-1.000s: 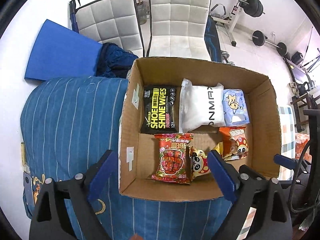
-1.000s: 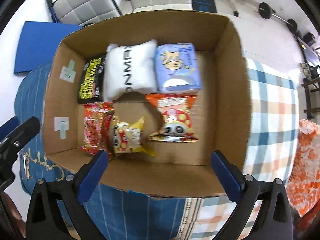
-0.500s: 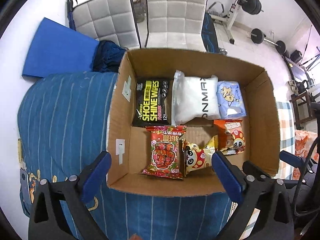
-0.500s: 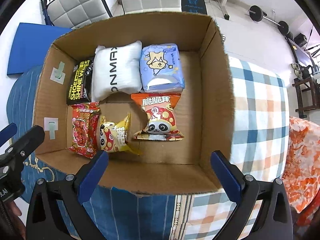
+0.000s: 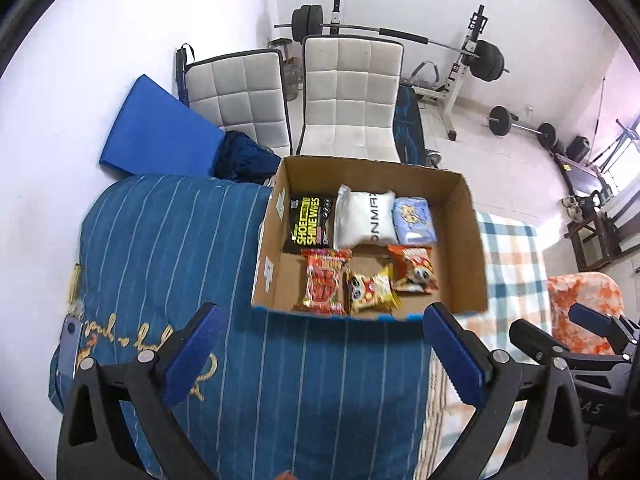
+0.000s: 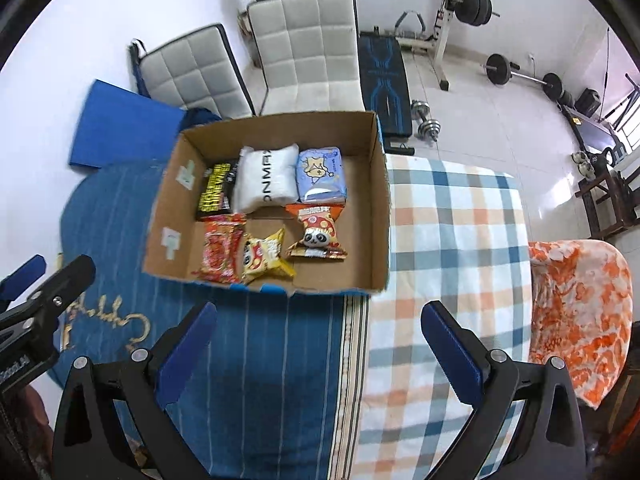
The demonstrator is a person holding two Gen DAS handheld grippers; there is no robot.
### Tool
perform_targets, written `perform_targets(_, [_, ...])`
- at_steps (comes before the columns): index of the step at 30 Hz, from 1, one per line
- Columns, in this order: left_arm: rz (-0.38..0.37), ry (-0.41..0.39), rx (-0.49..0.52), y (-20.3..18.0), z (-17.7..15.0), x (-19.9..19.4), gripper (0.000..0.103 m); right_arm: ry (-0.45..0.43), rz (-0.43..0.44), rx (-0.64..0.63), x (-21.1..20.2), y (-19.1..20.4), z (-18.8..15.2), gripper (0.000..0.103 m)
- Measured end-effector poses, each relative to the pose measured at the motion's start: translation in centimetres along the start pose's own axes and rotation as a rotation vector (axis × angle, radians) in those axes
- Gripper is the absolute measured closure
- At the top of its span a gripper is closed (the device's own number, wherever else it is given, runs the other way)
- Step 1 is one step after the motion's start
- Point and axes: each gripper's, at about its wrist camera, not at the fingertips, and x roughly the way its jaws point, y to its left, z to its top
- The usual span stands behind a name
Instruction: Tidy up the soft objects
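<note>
Sitting in the cardboard box (image 5: 466, 248) on the bed's blue striped cover (image 5: 168, 248): black "SHOE SHINE WIPES" pack (image 5: 310, 226), white pouch (image 5: 366, 220) with partial "NMAX" lettering, pale blue cartoon pack (image 5: 412, 222), then red snack (image 5: 324, 282), yellow panda snack (image 5: 370, 288) and orange panda snack (image 5: 414, 274), Chinese print unreadable. Left claw (image 5: 320, 354) and right claw (image 6: 316, 354) both spread wide, empty, short of the box. Only the right wrist view shows the checked cover (image 6: 452, 240) fully and a dumbbell (image 6: 428, 120); a phone-like thing (image 5: 70, 340) shows only from the left.

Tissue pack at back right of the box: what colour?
Light blue tissue pack with a cartoon animal; clearest in the right wrist view.
</note>
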Motion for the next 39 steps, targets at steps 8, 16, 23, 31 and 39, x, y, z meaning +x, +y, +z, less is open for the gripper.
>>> perform_targets(8, [-0.014, -0.019, 0.003, -0.5, -2.7, -6.6, 0.000, -0.065, 0.050, -0.022, -8.3, 0.6, -4.5, 0.000])
perform_targets(16, [-0.020, -0.032, 0.024, -1.3, -4.8, -10.7, 0.000, -0.091, 0.081, -0.050, -13.8, 1.7, -7.9, 0.000])
perform_targets(23, [-0.017, -0.050, 0.017, -1.2, -5.6, -12.5, 0.000, -0.106, 0.060, -0.047, -16.0, 1.4, -9.3, 0.000])
perform_targets(31, [0.004, -0.116, 0.012, -0.7, -5.4, -14.7, 0.000, -0.170, 0.017, -0.033, -18.5, 1.0, -8.9, 0.000])
perform_targets(39, [0.011, -0.165, 0.001, -0.1, -4.9, -16.3, 0.000, -0.234, -0.012, -0.032, -20.7, 1.1, -8.1, 0.000])
